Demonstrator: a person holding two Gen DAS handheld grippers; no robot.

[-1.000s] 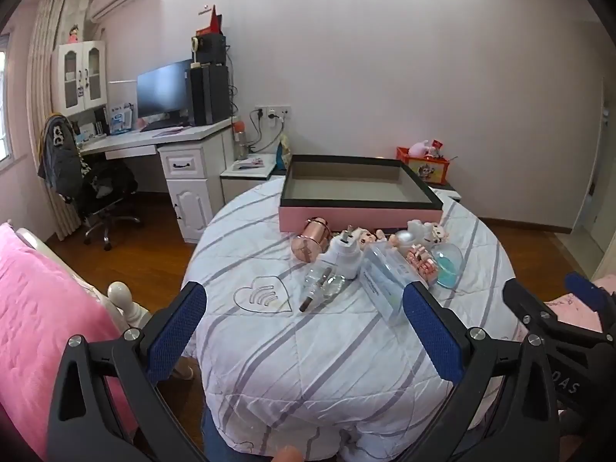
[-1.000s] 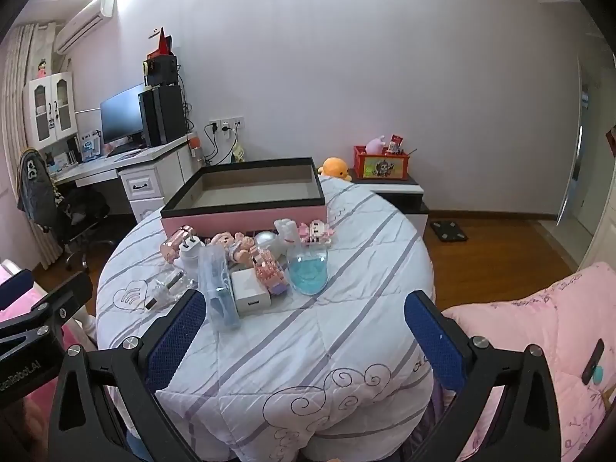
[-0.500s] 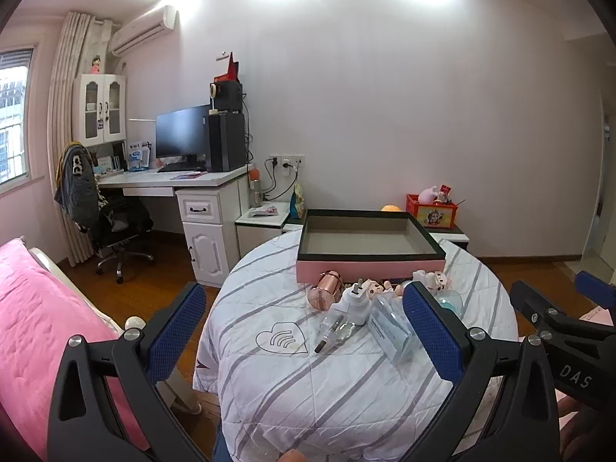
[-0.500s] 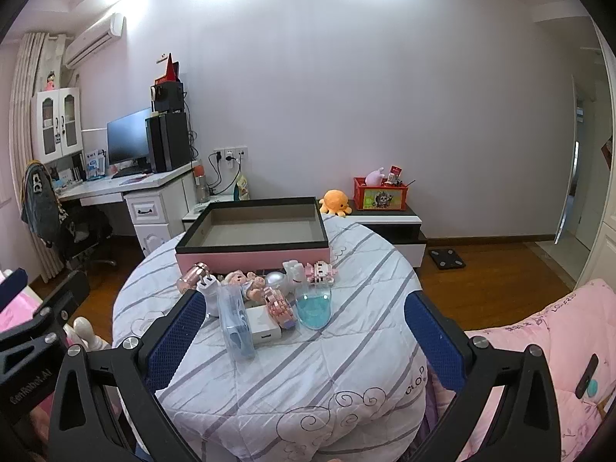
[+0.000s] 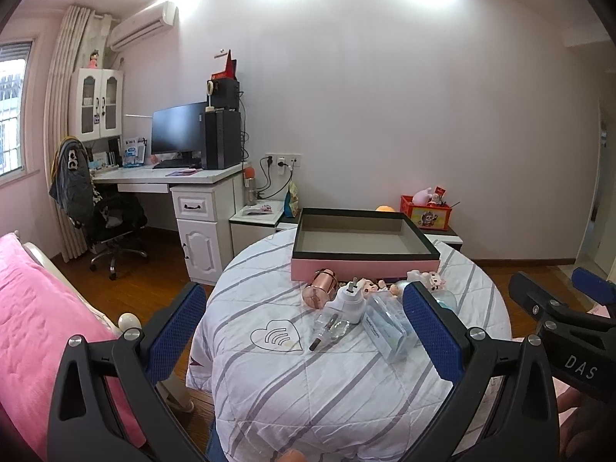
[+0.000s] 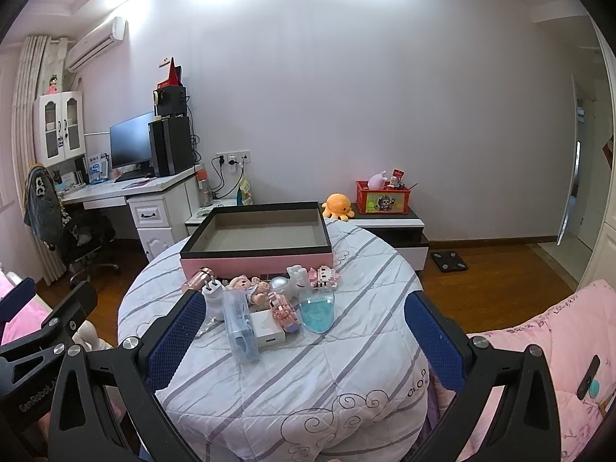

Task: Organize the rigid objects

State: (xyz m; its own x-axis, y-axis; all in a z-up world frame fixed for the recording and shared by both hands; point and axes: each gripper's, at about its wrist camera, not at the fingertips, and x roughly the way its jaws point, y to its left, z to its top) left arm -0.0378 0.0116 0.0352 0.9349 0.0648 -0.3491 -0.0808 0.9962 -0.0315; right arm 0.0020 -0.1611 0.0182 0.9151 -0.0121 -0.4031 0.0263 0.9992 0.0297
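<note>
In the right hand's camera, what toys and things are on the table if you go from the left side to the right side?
Rose-gold cup → white plug → clear plastic case → pink block toy → blue glass flask. All sit in front of the pink box.

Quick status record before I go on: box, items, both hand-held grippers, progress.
box: pink box with black rim, open, nothing visible inside
items: copper cup, white plug, clear case, blue-filled flask, figurines, all on the table in front of the box
left hand-held gripper: open, holding nothing
right hand-held gripper: open, holding nothing
progress: nothing boxed
</note>
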